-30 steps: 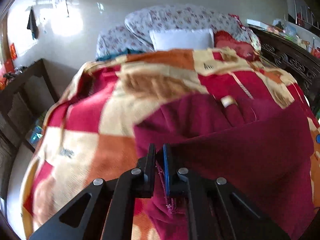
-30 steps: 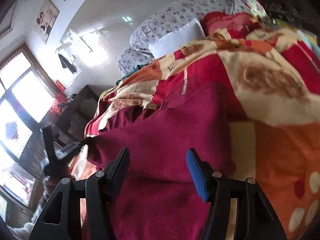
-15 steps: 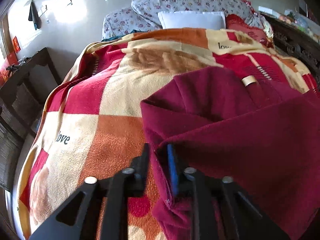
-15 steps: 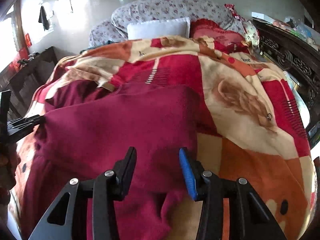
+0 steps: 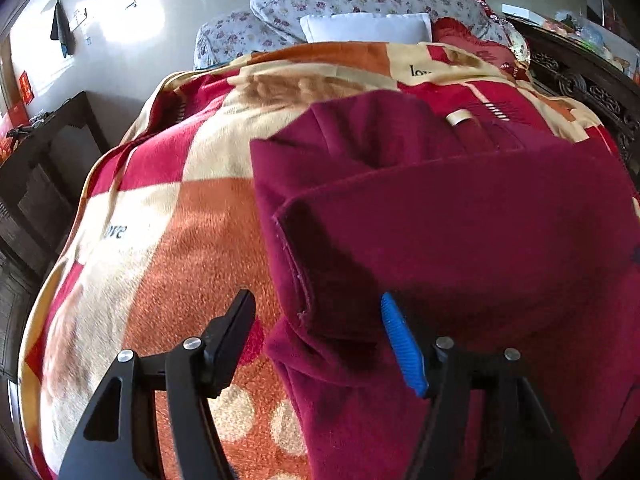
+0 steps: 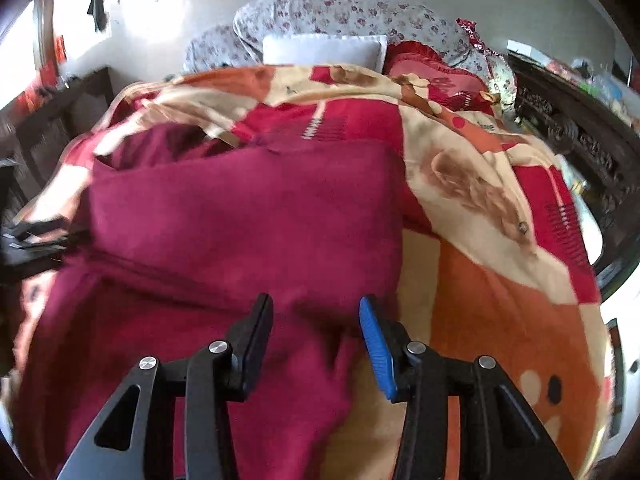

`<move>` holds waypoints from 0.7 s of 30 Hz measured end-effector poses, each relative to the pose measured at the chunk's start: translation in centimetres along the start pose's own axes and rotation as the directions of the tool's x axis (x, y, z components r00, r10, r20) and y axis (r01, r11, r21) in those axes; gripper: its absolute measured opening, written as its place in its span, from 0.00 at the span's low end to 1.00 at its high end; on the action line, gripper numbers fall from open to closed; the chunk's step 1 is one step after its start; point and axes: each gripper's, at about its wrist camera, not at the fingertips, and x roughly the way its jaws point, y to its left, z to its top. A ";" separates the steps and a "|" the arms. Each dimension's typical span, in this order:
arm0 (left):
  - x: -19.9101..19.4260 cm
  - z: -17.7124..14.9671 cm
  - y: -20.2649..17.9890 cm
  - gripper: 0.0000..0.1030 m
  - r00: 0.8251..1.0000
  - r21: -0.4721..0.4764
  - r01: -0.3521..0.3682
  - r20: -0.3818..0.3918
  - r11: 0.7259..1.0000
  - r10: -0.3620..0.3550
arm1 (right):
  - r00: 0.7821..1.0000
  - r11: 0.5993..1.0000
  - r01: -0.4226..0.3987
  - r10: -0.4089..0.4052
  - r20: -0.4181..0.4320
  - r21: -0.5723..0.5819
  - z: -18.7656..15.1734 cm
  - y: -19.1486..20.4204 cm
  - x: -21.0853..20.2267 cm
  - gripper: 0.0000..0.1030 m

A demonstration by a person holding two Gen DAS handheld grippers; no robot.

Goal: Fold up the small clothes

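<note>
My left claw (image 5: 316, 320) had just spread, its jaws astride the folded maroon garment's (image 5: 460, 232) corner without pinching; my right claw (image 6: 316, 320) gaped above its three o'clock edge.

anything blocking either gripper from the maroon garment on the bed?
Nothing visible. The left gripper has just been opening and stands open over the folded corner of the maroon garment, pads off the cloth. The right gripper is open over the garment's near edge. Only the patterned blanket lies beneath.
</note>
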 end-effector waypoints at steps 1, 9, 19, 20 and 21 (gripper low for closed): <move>0.3 0.0 0.0 0.65 1.000 -0.009 -0.003 -0.006 1.000 0.003 | 1.000 1.000 0.003 -0.003 0.002 0.003 0.0 0.1 -0.1 0.48; 0.5 -0.3 0.7 0.70 0.999 -0.082 0.001 -0.039 0.997 -0.004 | 0.997 0.993 -0.052 0.057 -0.051 0.107 -0.9 -1.6 2.4 0.51; -7.0 -5.3 1.7 0.78 0.996 -0.030 0.088 -0.009 0.996 -0.088 | 0.972 0.961 -0.217 0.228 -0.049 0.173 -5.1 -2.1 -5.3 0.75; -7.5 -6.2 1.8 0.78 0.995 -0.029 0.094 -0.014 0.995 -0.094 | 0.972 0.960 -0.211 0.225 -0.065 0.182 -6.1 -2.1 -5.5 0.75; -7.9 -7.3 1.9 0.78 0.995 -0.023 0.097 -0.026 0.995 -0.098 | 0.972 0.961 -0.205 0.222 -0.075 0.187 -6.8 -2.0 -5.5 0.75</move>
